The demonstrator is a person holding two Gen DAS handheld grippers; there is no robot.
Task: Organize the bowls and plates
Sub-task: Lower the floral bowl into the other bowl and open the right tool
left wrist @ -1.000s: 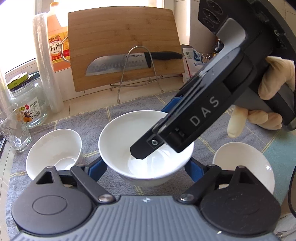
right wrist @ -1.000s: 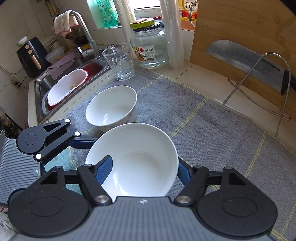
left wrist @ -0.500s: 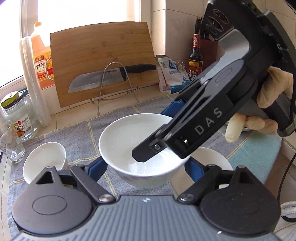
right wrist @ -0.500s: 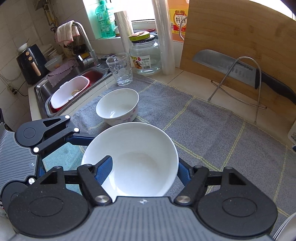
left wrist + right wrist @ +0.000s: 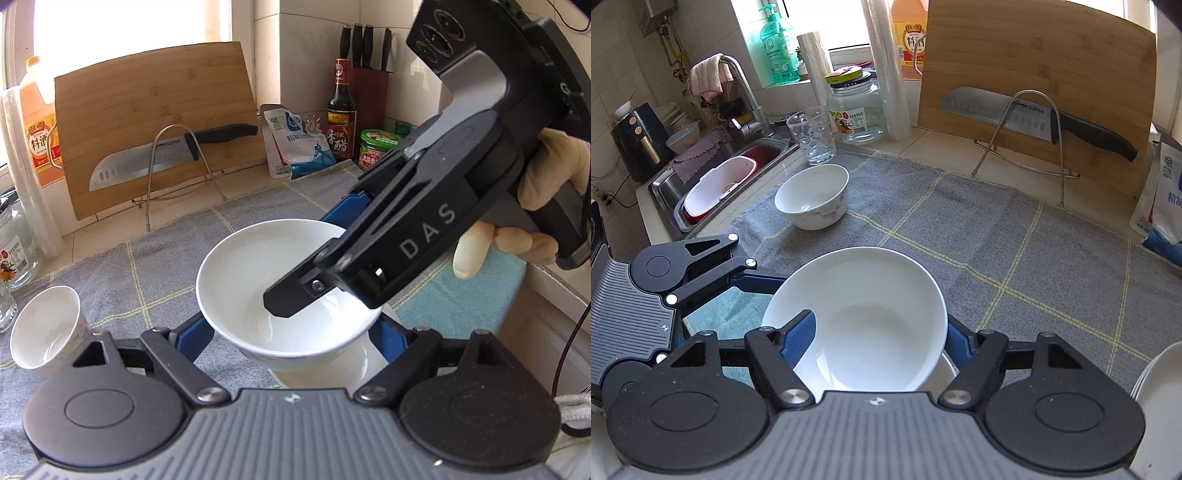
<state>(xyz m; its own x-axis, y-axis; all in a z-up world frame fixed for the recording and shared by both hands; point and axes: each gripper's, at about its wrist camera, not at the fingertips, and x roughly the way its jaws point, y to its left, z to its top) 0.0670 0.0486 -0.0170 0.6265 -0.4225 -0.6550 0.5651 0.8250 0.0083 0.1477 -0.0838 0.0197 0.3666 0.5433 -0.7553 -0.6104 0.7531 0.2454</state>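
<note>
A home kitchen: sink (image 5: 713,184), cutting board (image 5: 1034,88), knife (image 5: 1015,114).

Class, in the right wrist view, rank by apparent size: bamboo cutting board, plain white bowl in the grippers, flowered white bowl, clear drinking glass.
1. Bamboo cutting board
2. Plain white bowl, though its nearness to the camera inflates it
3. Flowered white bowl
4. Clear drinking glass

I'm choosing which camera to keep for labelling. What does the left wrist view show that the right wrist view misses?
Only the left wrist view shows the knife block, vinegar bottle and the gloved hand holding the right tool. Only the right wrist view shows the sink, faucet and air fryer. Both show the large white bowl, small bowl, cutting board and knife.
</note>
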